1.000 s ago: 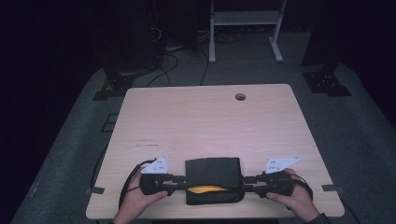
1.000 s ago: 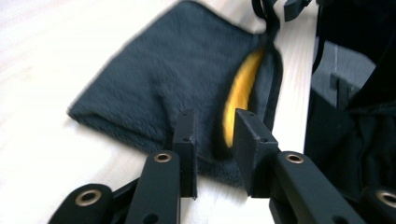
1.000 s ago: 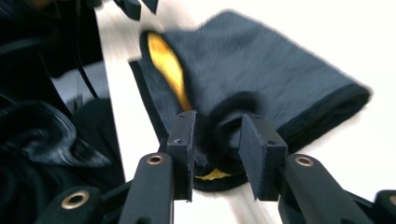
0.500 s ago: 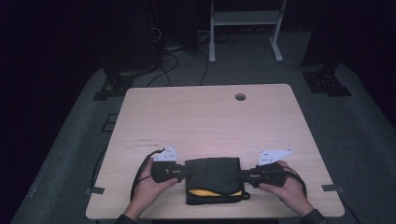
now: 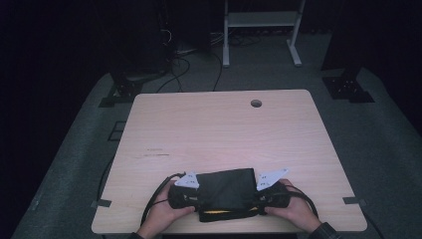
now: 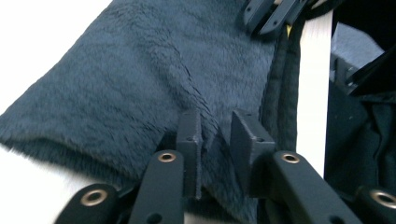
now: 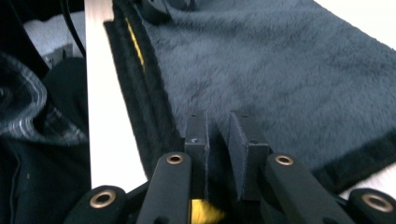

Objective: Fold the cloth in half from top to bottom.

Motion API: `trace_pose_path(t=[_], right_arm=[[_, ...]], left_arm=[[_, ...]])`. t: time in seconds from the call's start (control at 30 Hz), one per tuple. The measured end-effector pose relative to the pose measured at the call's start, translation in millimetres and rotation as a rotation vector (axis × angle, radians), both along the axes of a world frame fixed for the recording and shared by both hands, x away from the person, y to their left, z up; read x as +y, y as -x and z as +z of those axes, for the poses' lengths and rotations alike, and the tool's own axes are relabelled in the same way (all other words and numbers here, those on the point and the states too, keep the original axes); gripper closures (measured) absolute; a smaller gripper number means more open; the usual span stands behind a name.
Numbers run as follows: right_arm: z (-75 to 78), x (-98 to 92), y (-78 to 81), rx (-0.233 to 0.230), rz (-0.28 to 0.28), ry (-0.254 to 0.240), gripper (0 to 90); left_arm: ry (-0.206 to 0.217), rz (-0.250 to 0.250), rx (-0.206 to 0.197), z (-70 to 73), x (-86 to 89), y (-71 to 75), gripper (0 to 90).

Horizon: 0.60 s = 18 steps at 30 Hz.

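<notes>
A dark, fleecy folded cloth (image 5: 229,191) with a yellow strip (image 5: 219,211) on its near side lies at the table's front edge. My left gripper (image 5: 199,196) pinches its left end, and a ridge of the nap (image 6: 140,70) is bunched between the pads (image 6: 217,126); these jaws have just been opening a little, with cloth still between them. My right gripper (image 5: 259,196) grips the right end. Its jaws have been closing, and the pads (image 7: 218,126) press on the cloth (image 7: 280,60) beside its dark hem and the yellow strip (image 7: 135,44).
The light wooden table (image 5: 214,129) has a cable hole (image 5: 256,103) near its far right. A white frame (image 5: 259,30) and cables stand on the dark floor beyond. The person's dark clothing (image 7: 42,154) lies just past the table's front edge.
Both hands have drawn inward toward each other along the cloth's ends and sunk closer to the table. The cloth stays at the front edge.
</notes>
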State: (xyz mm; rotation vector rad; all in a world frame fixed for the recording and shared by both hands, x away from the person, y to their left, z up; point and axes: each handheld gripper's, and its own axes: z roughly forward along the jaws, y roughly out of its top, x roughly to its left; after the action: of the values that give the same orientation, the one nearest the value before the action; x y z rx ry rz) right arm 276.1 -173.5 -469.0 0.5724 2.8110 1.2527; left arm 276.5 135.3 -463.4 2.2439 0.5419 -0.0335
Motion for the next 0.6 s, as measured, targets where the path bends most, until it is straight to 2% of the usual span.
trace_pose_path(t=[0.1,0.13,0.17,0.2,0.27,0.37,0.4,0.43,0.47,0.6], right_arm=[[1.0,-2.5,5.6,-0.026,0.005,0.024,74.9],[0.8,-1.5,7.7,-0.043,0.013,0.037,74.7],[0.8,-1.5,7.7,-0.043,0.013,0.037,74.7],[0.9,-1.4,8.2,-0.048,0.015,0.041,74.4],[0.5,-3.5,8.9,-0.049,0.016,0.04,73.8],[0.1,-3.9,8.2,-0.046,0.019,0.036,72.2],[1.4,-4.1,6.5,-0.035,0.009,0.025,65.6],[2.1,-5.1,4.9,-0.035,0.002,0.014,61.8],[2.1,-5.1,4.9,-0.035,0.002,0.014,61.8],[8.5,-13.3,-2.3,-0.049,-0.061,-0.04,50.3]], left_arm=[[0.002,0.014,0.001,-4.7,1.0,3.9,63.6],[-0.014,0.013,-0.019,-3.8,-0.8,7.5,60.2],[-0.014,0.013,-0.019,-3.8,-0.8,7.5,58.5],[-0.023,0.016,-0.029,-2.9,-0.7,9.7,58.5],[-0.027,0.035,-0.06,-3.6,3.3,16.0,52.7],[-0.033,0.048,-0.079,-2.2,4.7,17.9,48.7],[-0.041,0.052,-0.096,-0.6,5.1,17.5,42.2],[-0.037,0.064,-0.11,0.7,5.0,16.9,40.1],[-0.033,0.074,-0.117,1.9,5.4,15.7,40.1],[-0.014,0.128,-0.153,7.2,11.3,5.6,31.7]])
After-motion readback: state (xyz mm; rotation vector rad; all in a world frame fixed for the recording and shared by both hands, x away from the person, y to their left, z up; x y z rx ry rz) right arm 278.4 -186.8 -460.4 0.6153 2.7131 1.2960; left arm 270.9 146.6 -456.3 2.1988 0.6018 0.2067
